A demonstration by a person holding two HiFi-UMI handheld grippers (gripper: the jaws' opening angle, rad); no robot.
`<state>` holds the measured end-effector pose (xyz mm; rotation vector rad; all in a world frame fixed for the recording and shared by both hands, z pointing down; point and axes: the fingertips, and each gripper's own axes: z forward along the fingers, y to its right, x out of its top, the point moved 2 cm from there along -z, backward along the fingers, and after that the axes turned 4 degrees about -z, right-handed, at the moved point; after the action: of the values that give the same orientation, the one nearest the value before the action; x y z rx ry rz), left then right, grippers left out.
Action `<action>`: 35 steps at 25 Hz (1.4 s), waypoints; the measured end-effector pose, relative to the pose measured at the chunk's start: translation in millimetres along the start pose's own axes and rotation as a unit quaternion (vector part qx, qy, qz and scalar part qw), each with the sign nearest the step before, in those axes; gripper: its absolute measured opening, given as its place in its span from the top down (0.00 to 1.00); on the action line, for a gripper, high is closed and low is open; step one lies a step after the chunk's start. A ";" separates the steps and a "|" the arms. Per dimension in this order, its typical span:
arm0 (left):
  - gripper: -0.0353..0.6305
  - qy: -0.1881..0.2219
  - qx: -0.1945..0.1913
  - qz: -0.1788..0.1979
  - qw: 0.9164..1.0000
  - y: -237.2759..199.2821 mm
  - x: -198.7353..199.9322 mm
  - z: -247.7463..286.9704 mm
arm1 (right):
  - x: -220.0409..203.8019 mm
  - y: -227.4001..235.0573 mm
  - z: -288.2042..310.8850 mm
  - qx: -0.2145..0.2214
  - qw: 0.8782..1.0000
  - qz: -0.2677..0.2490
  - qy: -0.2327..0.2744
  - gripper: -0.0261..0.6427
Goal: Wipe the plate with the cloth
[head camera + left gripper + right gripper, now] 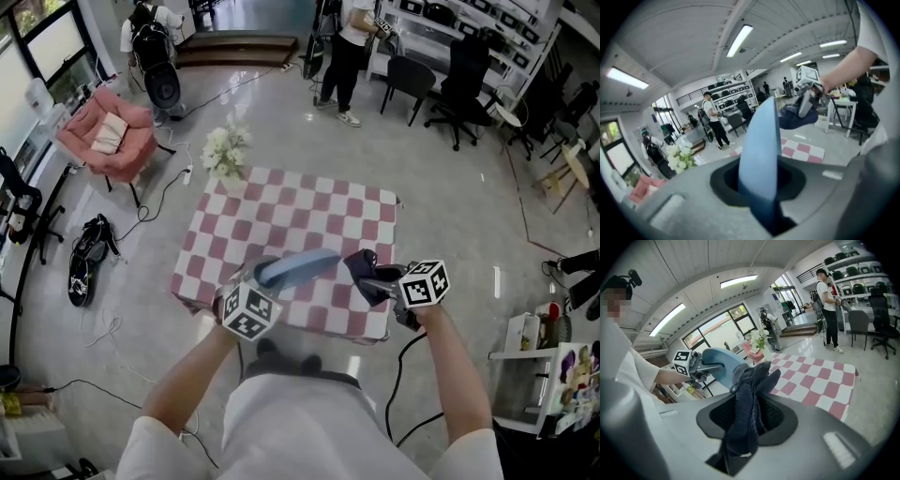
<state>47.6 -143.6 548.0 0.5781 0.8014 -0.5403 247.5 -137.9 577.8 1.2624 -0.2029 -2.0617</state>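
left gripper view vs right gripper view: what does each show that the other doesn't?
Left gripper view only: the plate edge-on, clamped in its own jaws; the right gripper from outside, holding the cloth. Right gripper view only: the cloth clamped in its own jaws; the left gripper from outside, holding the plate with its face showing. Both: the checked table, the flowers, a standing person.
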 end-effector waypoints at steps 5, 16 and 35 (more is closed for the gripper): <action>0.83 0.005 -0.031 -0.102 0.994 -6.2 -20.9 7.9 | 1.0 6.8 15.4 -0.038 0.999 0.016 0.017 0.79; 0.83 0.030 -0.104 -0.271 0.957 -52.5 -44.1 5.0 | 19.1 4.1 73.2 -0.086 0.994 0.050 0.039 0.79; 0.83 0.033 -0.212 -0.390 0.895 -125.2 -79.7 13.3 | 50.5 4.4 102.6 -0.239 0.963 0.044 0.120 0.79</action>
<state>-72.3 -224.4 584.2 -0.1636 1.1777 -1.0455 150.3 -195.4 596.0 1.1560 0.3267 -1.7217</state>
